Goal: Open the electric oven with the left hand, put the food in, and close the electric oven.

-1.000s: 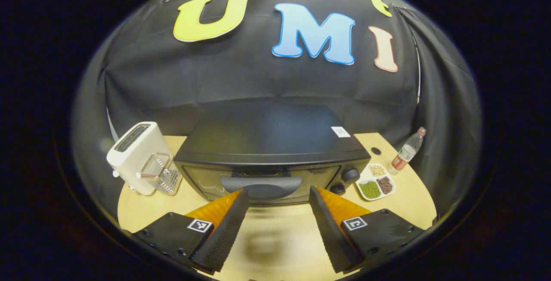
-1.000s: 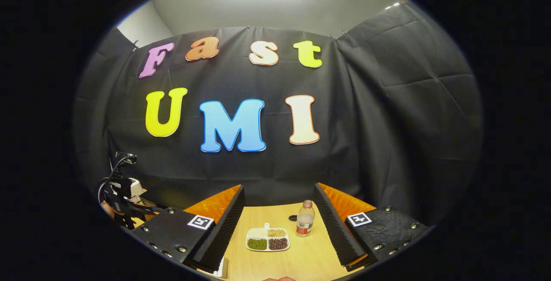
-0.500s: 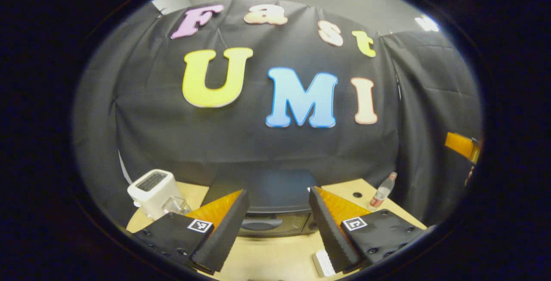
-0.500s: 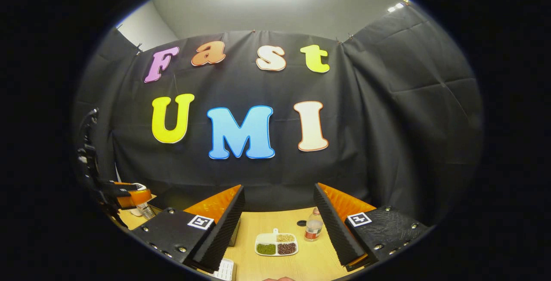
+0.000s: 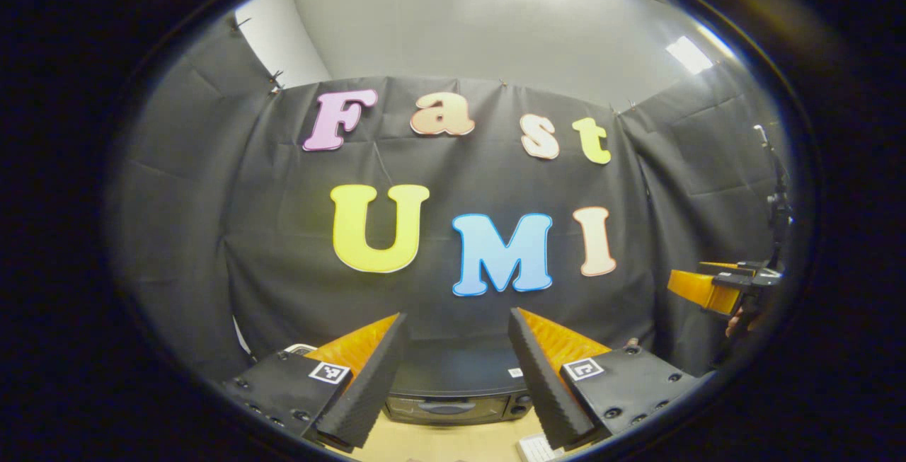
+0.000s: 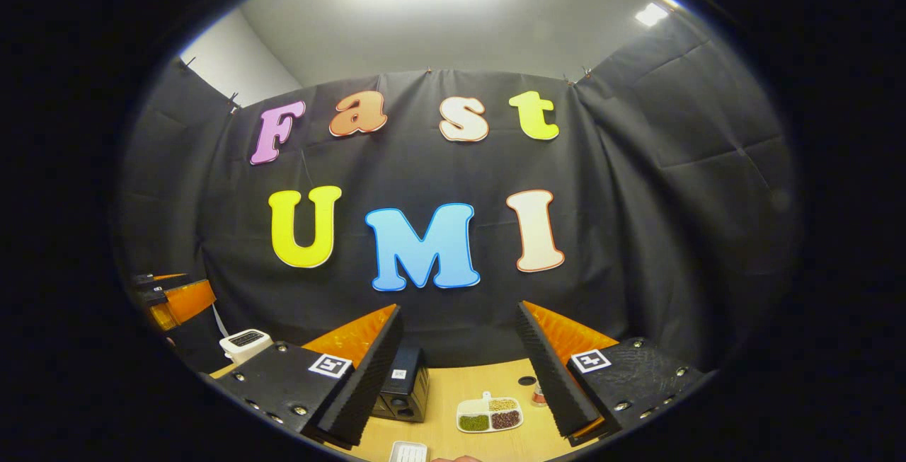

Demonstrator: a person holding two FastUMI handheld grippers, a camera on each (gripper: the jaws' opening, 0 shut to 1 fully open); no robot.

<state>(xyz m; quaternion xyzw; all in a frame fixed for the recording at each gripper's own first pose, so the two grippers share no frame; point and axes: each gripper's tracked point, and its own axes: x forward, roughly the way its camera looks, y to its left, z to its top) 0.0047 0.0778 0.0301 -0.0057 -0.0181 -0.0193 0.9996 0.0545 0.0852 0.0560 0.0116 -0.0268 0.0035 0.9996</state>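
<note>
Left gripper (image 5: 453, 370): fingers spread wide apart, nothing between them; held high and level, well back from the table (image 6: 488, 391). It also appears at the left margin of the right gripper view (image 6: 173, 303).

Right gripper (image 6: 459, 370): fingers spread wide apart, empty. It also shows at the right margin of the left gripper view (image 5: 708, 289), with part of a hand (image 5: 736, 320) behind it.

Electric oven (image 5: 453, 388): black, on the wooden table toward its back edge, against the booth's cloth wall. Door shut, handle across the front, knobs at its right end. In the right gripper view it stands left of centre (image 6: 405, 393), partly behind that gripper's left finger.

Food dish (image 6: 490, 418): white, divided into compartments holding green, pale and dark red-brown fillings; lies on the table to the right of the oven, apart from it.

Toaster (image 6: 244, 345): white, near the table's left edge, left of the oven.

Bottle (image 6: 539, 395): mostly hidden behind the right gripper's finger; probably the red-labelled one, just right of the dish.

White ridged item (image 6: 409, 453): at the table's front edge; kind unclear.
</note>
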